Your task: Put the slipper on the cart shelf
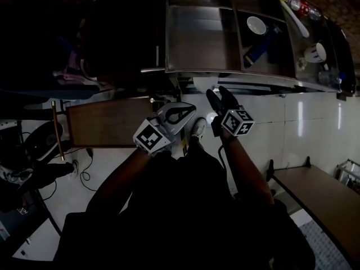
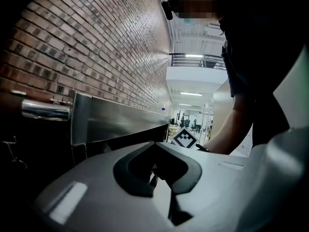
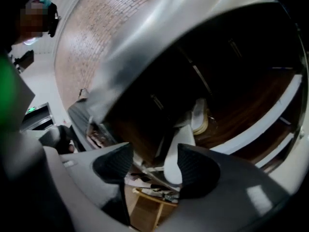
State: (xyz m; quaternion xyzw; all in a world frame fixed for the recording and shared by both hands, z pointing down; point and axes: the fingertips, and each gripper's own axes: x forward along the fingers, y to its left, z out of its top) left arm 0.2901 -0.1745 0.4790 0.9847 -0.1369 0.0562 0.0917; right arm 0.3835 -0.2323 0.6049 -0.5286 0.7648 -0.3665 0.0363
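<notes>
"Slipper (image 3: 199, 115): where does it lie against the right gripper (image 3: 154, 162)?"

"Beyond it, clear of both pads. It is white with a tan edge and rests on the dark wood shelf (image 3: 241, 117) under the cart's steel top (image 3: 159, 47). The jaws stand wide apart and grip nothing. A nearer pale shape (image 3: 175, 166) shows in their gap; I can't tell whether it is a second slipper."

"And the left gripper (image 2: 154, 175)?"

"Pads together, nothing between them. It is near the cart's steel rim (image 2: 120, 122) and chrome handle (image 2: 46, 110), with a brick wall (image 2: 96, 47) behind."

"Farther out?"

"On the cart top are a white cup (image 1: 257, 25), a mug (image 1: 316, 52) and a bottle (image 1: 304, 5) whose red label is too small to read. The right gripper's cube (image 1: 239, 122) shows black-and-white square markers."
</notes>
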